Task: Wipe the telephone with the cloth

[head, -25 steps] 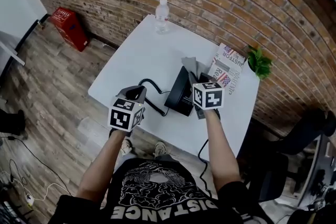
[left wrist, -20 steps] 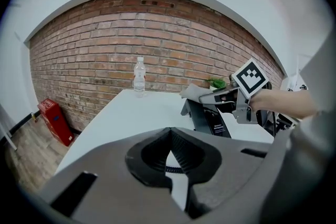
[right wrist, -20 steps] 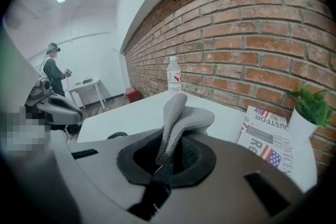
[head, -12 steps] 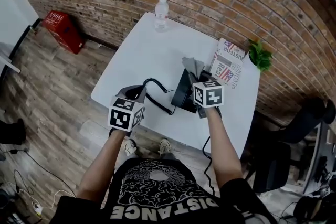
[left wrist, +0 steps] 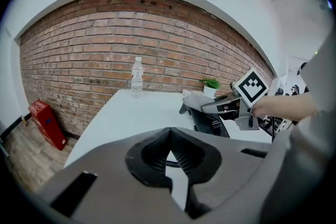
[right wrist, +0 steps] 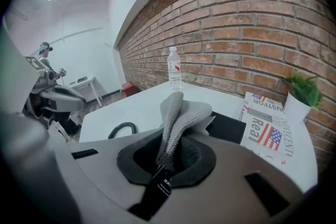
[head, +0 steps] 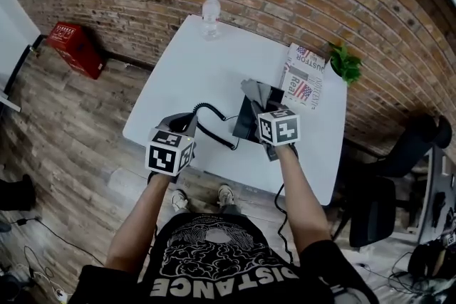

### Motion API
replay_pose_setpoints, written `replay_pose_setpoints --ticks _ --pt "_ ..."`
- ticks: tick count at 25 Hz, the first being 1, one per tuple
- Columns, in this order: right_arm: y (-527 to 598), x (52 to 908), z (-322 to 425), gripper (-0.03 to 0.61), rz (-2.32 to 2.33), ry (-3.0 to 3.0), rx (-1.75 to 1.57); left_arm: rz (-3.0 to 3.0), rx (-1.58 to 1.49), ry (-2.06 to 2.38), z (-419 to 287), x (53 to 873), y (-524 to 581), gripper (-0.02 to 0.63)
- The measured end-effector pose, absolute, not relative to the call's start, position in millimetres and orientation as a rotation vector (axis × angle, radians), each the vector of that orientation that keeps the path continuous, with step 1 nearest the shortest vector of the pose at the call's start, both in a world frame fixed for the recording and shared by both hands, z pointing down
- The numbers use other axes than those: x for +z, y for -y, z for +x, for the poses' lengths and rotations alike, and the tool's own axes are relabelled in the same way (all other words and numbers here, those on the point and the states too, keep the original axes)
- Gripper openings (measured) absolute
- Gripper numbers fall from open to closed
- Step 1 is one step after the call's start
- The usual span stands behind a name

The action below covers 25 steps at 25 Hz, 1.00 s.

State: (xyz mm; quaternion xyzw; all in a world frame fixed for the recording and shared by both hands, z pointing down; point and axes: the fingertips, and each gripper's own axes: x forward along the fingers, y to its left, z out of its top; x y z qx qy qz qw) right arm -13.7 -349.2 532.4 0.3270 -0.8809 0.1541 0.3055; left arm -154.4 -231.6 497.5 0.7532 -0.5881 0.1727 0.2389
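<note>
Currently, right gripper (right wrist: 168, 153): pinching the grey cloth (right wrist: 181, 113).
Left gripper (left wrist: 169, 139): jaws pressed together, empty.
Telephone (head: 244, 121): on white table (head: 206, 60), 12 o'clock of right gripper, beneath the cloth.

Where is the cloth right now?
The grey cloth is clamped in the right gripper, which holds it over the black telephone toward the table's right side, with the newspaper just beyond.

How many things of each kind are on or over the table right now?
Bottle: 1
Telephone: 1
Newspaper: 1
Potted plant: 1
Cloth: 1, held in the right tongs
Total: 5
</note>
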Motion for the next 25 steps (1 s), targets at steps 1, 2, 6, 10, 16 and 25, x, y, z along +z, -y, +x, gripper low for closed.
replay_pose_setpoints --ticks 1,2,6,10,16,25 --pt "346.3 534.4 -13.1 0.012 0.864 2.325 0.409 2.068 0.473 1.605 -154.0 497.5 230.8 0.005" --pt "343.1 536.3 -12.6 0.012 0.862 2.318 0.410 2.073 0.472 1.600 -153.8 497.7 229.8 0.005" --pt "331.6 542.6 -11.5 0.012 0.867 2.295 0.420 2.086 0.467 1.582 -155.7 499.1 224.9 0.005" --pt "321.8 548.1 -11.0 0.012 0.883 2.277 0.438 2.093 0.450 1.565 -160.7 501.5 220.2 0.005" --pt "306.1 553.2 -14.1 0.012 0.901 2.255 0.457 2.110 0.445 1.538 -168.7 503.4 214.3 0.005" --pt "283.0 564.2 -14.9 0.012 0.953 2.223 0.503 2.161 0.466 1.467 -174.8 508.2 207.6 0.005"
